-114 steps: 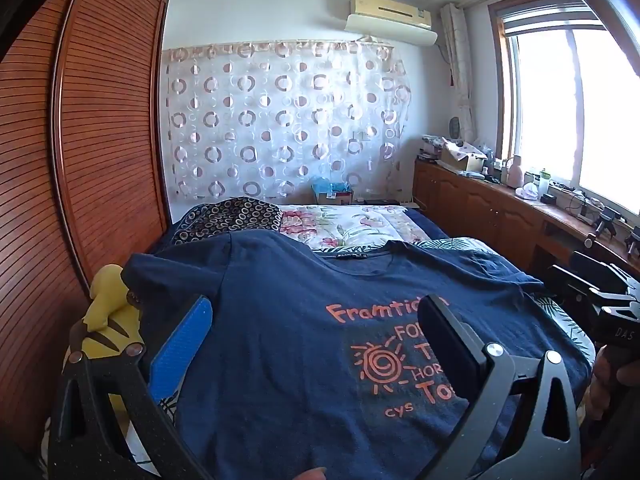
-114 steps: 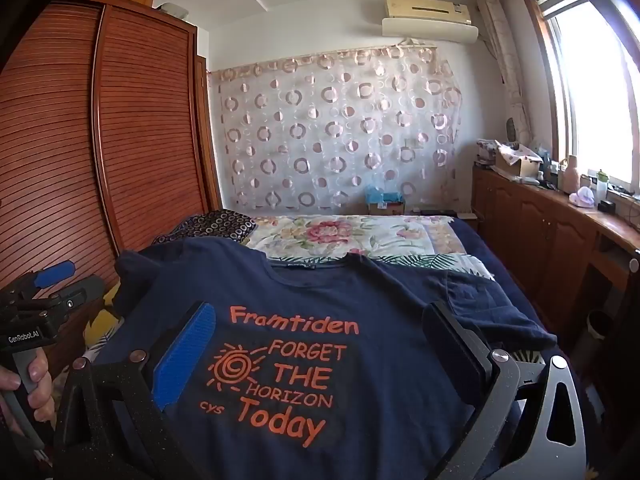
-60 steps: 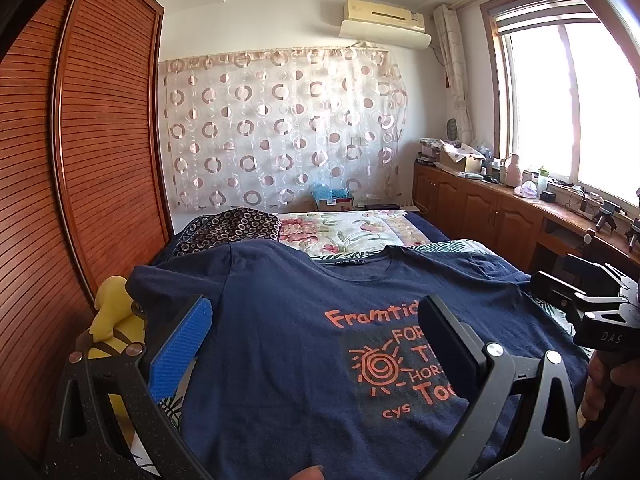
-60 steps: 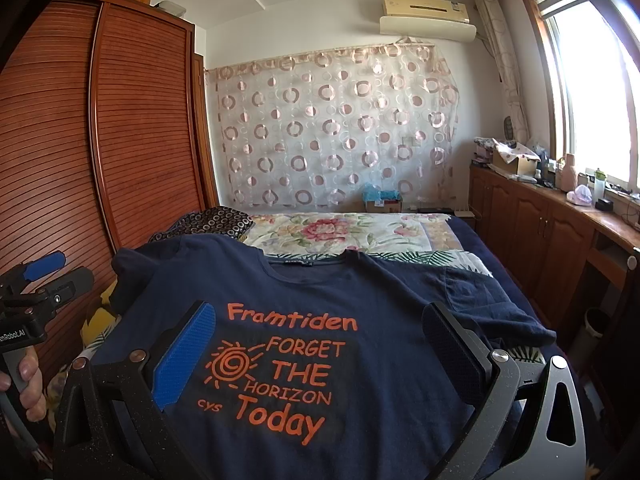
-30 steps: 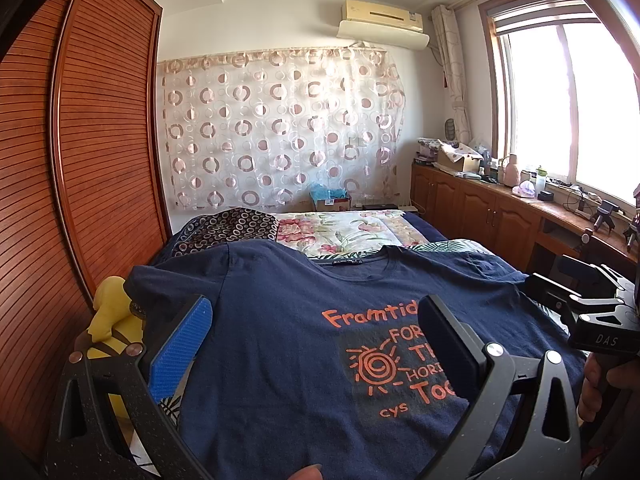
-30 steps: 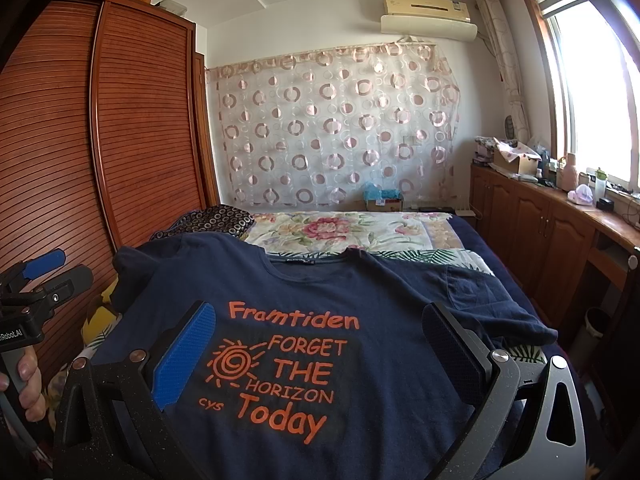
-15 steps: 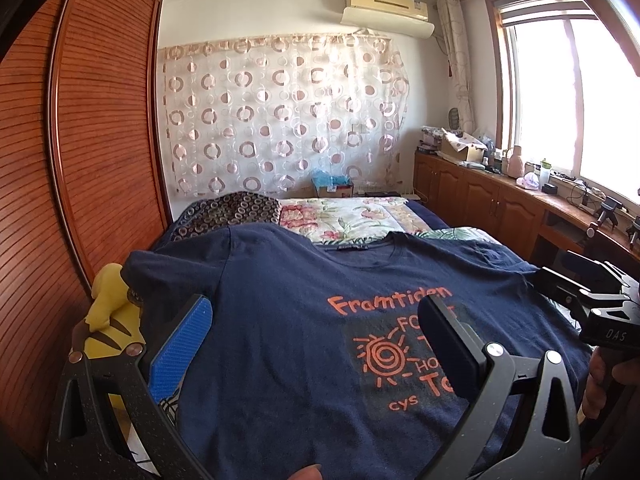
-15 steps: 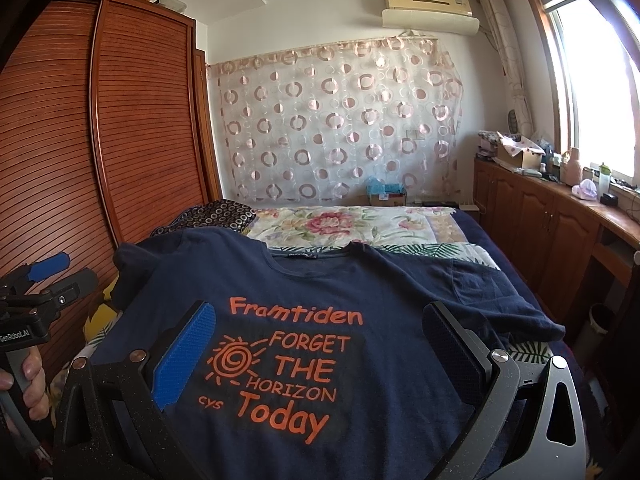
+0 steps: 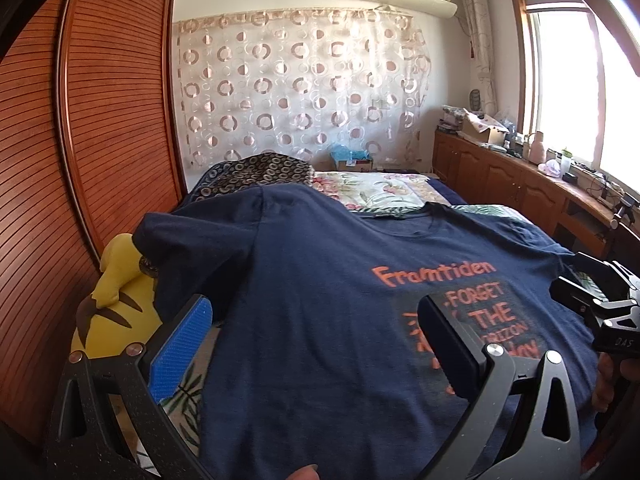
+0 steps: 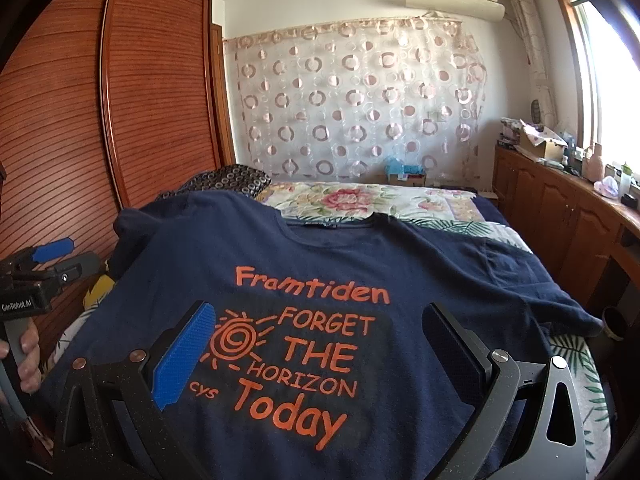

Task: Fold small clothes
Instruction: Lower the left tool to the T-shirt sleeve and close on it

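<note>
Tee (image 10: 320,264) flat on bed, soft, light, limp; pinch hem/sleeve edges. Left gripper (image 9: 316,344) & right gripper (image 10: 320,344) both wide open, empty.

The left gripper (image 9: 316,344) is hovering with its jaws spread wide, one blue pad (image 9: 180,348) on its left finger and a black pad on the right, nothing between them. The right gripper (image 10: 320,348) is likewise hanging wide open and empty. A hand (image 10: 26,356) is wrapping the left gripper's grip at near left; another hand (image 9: 608,384) is gripping the right one's handle at near right.
</note>
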`<state>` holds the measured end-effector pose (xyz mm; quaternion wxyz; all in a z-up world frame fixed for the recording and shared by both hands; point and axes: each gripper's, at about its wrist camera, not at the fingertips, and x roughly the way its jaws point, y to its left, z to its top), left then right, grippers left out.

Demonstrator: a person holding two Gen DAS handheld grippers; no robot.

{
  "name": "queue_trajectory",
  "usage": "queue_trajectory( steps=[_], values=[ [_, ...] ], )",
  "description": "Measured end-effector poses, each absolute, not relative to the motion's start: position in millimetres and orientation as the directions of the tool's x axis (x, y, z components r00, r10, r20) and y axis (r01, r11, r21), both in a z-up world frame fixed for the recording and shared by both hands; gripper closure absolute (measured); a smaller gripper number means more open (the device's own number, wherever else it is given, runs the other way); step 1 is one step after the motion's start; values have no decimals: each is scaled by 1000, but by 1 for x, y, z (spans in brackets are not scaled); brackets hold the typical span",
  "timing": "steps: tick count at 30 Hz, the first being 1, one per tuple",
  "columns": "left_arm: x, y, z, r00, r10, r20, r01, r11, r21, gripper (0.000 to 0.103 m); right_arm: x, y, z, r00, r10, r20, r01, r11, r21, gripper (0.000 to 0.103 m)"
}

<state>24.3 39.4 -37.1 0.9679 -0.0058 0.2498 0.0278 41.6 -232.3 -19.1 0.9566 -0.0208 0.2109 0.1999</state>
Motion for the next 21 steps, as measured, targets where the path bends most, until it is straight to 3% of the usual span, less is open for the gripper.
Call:
queue_trajectory(
  steps=[10, 16, 17, 19, 21],
  values=[
    [47, 105, -49, 834, 132, -535, -116, 991, 63, 0, 68, -217, -26, 779, 396, -485, -445, 895, 16, 0],
    [69, 146, -42, 821, 91, -563, -109, 994, 2, 0, 81, -208, -16, 747, 423, -512, -487, 873, 10, 0],
    [73, 151, -42, 820, 78, -567, -104, 994, -14, 2, 83, -209, -16, 747, 426, -510, -491, 871, 8, 0],
    [84, 162, -41, 818, 61, -572, -95, 995, -30, 21, 83, -209, -11, 747, 435, -503, -500, 866, 7, 0],
    [99, 172, -41, 796, 71, -601, -103, 995, -19, 31, 83, -210, -10, 749, 441, -494, -505, 863, 5, 0]
  ],
)
